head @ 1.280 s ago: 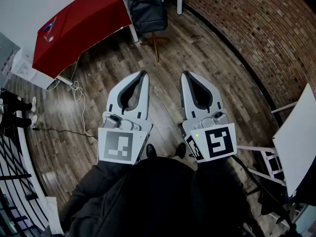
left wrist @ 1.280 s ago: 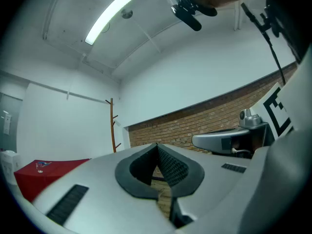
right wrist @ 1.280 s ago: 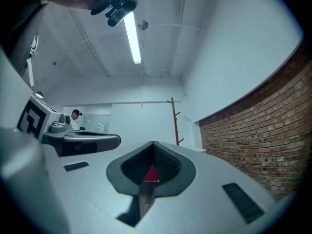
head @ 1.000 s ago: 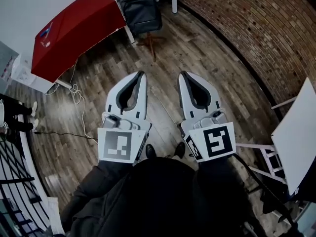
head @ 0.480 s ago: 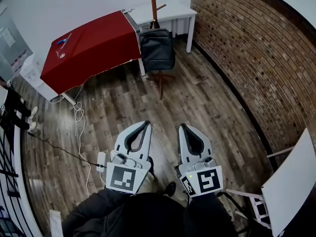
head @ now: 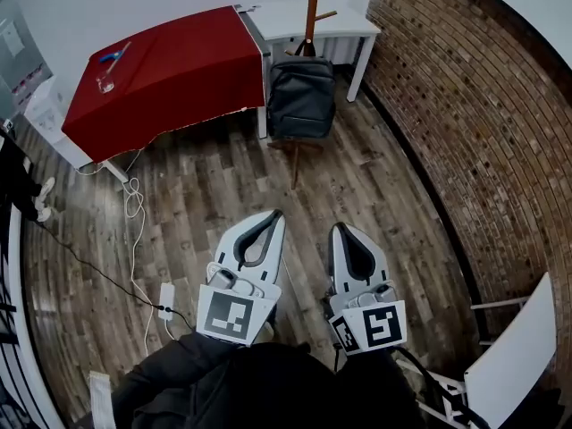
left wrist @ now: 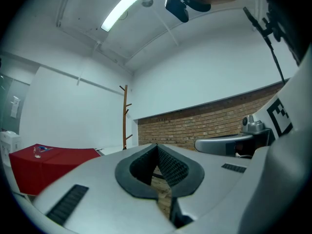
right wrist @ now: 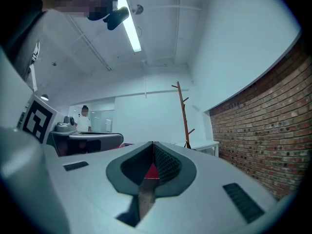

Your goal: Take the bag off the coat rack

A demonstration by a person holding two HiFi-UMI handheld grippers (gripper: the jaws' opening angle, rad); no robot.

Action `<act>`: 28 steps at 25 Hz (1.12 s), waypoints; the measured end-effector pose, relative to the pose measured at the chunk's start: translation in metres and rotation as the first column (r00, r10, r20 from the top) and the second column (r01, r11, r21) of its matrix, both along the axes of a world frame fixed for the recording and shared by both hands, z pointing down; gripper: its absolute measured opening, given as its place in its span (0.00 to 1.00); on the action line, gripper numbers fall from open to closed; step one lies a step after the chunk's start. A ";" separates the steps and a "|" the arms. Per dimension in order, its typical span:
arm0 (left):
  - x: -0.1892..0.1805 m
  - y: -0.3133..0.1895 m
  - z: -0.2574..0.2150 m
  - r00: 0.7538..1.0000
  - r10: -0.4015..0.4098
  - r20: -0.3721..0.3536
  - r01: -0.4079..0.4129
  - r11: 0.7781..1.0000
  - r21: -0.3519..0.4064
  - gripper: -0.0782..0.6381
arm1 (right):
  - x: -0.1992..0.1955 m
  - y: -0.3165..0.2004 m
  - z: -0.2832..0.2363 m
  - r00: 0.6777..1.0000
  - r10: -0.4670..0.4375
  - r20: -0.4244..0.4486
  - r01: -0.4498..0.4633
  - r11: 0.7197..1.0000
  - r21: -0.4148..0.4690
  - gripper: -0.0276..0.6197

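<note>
A table draped in red cloth [head: 170,70] stands at the left. The left tongs [head: 274,214] are pressed together with nothing between them, well apart from the bag. The dark grey soft backpack [head: 302,96], boxy with rounded corners, hangs upright low on the brown wooden coat rack [head: 312,7], clear of the floor and just beside the red table's corner. The right tongs [head: 343,230] are likewise closed and empty. A red-brown brick wall [head: 465,105] runs along the right.
</note>
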State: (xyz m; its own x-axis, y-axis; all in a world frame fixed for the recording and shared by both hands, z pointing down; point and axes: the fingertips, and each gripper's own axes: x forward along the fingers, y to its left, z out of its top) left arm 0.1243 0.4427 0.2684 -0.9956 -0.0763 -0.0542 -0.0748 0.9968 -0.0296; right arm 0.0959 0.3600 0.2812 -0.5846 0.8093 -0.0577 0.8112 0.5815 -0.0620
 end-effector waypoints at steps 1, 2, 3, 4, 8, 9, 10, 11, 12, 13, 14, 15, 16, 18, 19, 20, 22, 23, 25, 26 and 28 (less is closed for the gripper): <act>-0.007 0.010 -0.001 1.000 0.000 0.006 0.000 1.000 0.006 0.12 | -0.007 0.010 0.000 1.000 -0.001 0.001 0.001 1.000 0.004 0.05; -0.013 0.019 -0.001 1.000 0.001 0.011 -0.001 1.000 0.011 0.12 | -0.014 0.019 -0.001 1.000 -0.001 0.001 0.001 1.000 0.007 0.05; -0.018 0.028 -0.001 1.000 0.003 0.015 -0.003 1.000 0.014 0.12 | -0.019 0.029 -0.002 1.000 0.000 0.000 0.000 1.000 0.009 0.05; -0.023 0.038 -0.002 1.000 0.004 0.016 -0.004 1.000 0.018 0.12 | -0.025 0.039 -0.003 1.000 0.002 -0.001 -0.002 1.000 0.011 0.05; -0.040 0.070 -0.005 0.999 0.015 0.029 -0.016 0.999 0.038 0.12 | -0.042 0.072 -0.010 1.000 0.013 0.001 -0.013 1.000 0.018 0.05; -0.044 0.076 -0.005 0.999 0.018 0.032 -0.020 0.999 0.045 0.12 | -0.046 0.079 -0.011 1.000 0.015 0.009 -0.015 1.000 0.026 0.05; -0.049 0.082 -0.006 0.999 0.020 0.038 -0.022 0.998 0.053 0.12 | -0.049 0.085 -0.013 1.000 0.015 0.016 -0.016 0.999 0.036 0.05; -0.053 0.086 -0.007 0.999 0.021 0.044 -0.024 0.998 0.063 0.12 | -0.052 0.090 -0.014 1.000 0.014 0.021 -0.015 0.999 0.046 0.05; -0.057 0.089 -0.007 0.999 0.023 0.049 -0.026 0.997 0.073 0.12 | -0.056 0.093 -0.015 1.000 0.014 0.023 -0.015 0.999 0.053 0.05; -0.061 0.090 -0.007 0.998 0.025 0.051 -0.029 0.996 0.079 0.12 | -0.060 0.095 -0.016 1.000 0.016 0.025 -0.017 0.998 0.056 0.05; -0.065 0.091 -0.006 0.998 0.027 0.048 -0.031 0.996 0.083 0.12 | -0.065 0.097 -0.017 1.000 0.018 0.025 -0.019 0.998 0.056 0.05; -0.068 0.093 -0.005 0.999 0.028 0.044 -0.032 0.996 0.083 0.12 | -0.069 0.098 -0.018 0.999 0.018 0.027 -0.020 0.998 0.055 0.05; -0.072 0.095 -0.003 0.999 0.028 0.040 -0.031 0.996 0.083 0.12 | -0.073 0.100 -0.019 0.999 0.018 0.030 -0.019 0.998 0.055 0.05; -0.080 0.099 0.001 0.999 0.024 0.029 -0.027 0.996 0.082 0.12 | -0.081 0.105 -0.018 0.999 0.014 0.036 -0.016 0.998 0.055 0.05; -0.085 0.101 0.003 0.999 0.022 0.025 -0.024 0.996 0.083 0.12 | -0.086 0.106 -0.017 0.999 0.012 0.037 -0.014 0.998 0.056 0.05; -0.090 0.103 0.006 1.000 0.020 0.019 -0.022 0.996 0.084 0.12 | -0.091 0.108 -0.015 0.999 0.009 0.038 -0.011 0.998 0.055 0.05; -0.103 0.105 0.010 1.000 0.018 0.005 -0.019 0.996 0.082 0.12 | -0.106 0.110 -0.011 0.999 0.006 0.038 -0.008 0.999 0.048 0.05; -0.111 0.106 0.011 1.000 0.017 -0.002 -0.017 0.997 0.077 0.12 | -0.114 0.111 -0.010 0.999 0.005 0.037 -0.007 0.999 0.042 0.05; -0.130 0.106 0.013 1.000 0.012 -0.011 -0.011 0.998 0.066 0.12 | -0.135 0.111 -0.007 0.999 0.003 0.035 -0.004 0.999 0.032 0.05; -0.141 0.105 0.014 1.000 0.009 -0.015 -0.008 0.998 0.061 0.12 | -0.146 0.110 -0.006 0.999 0.000 0.034 -0.001 1.000 0.029 0.05; -0.165 0.101 0.015 1.000 0.006 -0.025 -0.004 0.999 0.052 0.12 | -0.170 0.107 -0.006 0.999 -0.006 0.033 0.006 1.000 0.024 0.05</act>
